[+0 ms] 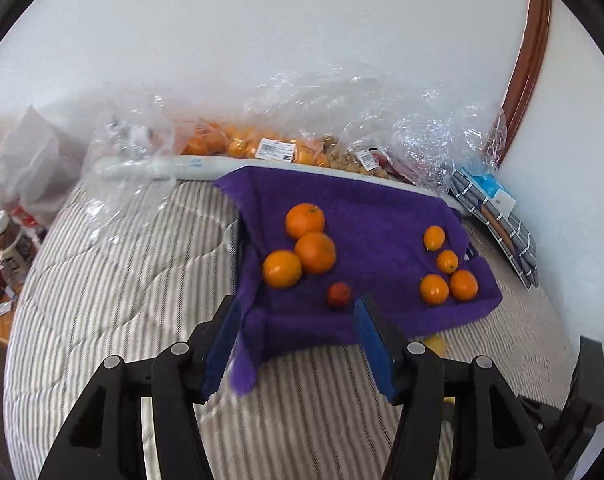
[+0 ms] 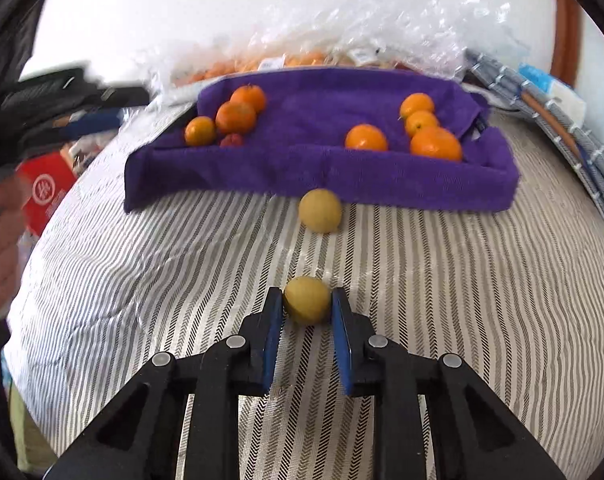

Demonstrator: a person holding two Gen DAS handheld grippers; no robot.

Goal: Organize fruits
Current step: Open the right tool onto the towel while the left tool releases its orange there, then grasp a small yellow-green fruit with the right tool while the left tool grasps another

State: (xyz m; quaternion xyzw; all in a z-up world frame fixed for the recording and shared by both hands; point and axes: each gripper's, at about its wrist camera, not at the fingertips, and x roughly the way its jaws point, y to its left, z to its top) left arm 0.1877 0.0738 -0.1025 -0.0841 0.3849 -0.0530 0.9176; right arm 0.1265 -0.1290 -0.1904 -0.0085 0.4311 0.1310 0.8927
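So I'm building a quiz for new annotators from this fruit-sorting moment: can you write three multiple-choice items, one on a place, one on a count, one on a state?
1. Where does the free yellow fruit lie?
A. on the purple towel
B. on the striped cover, against the towel's front edge
C. inside the plastic bags

2. How many orange fruits sit on the purple towel?
A. four
B. seven
C. ten

3. What are the right tongs doing?
A. wide open over nothing
B. closed around a yellow fruit
C. gripping the towel

Key: 1 B, it rests on the striped cover just before the towel. 2 B, three at the left and four at the right, besides one small red fruit. 3 B, the held yellow fruit sits between both pads; the left tongs are open.
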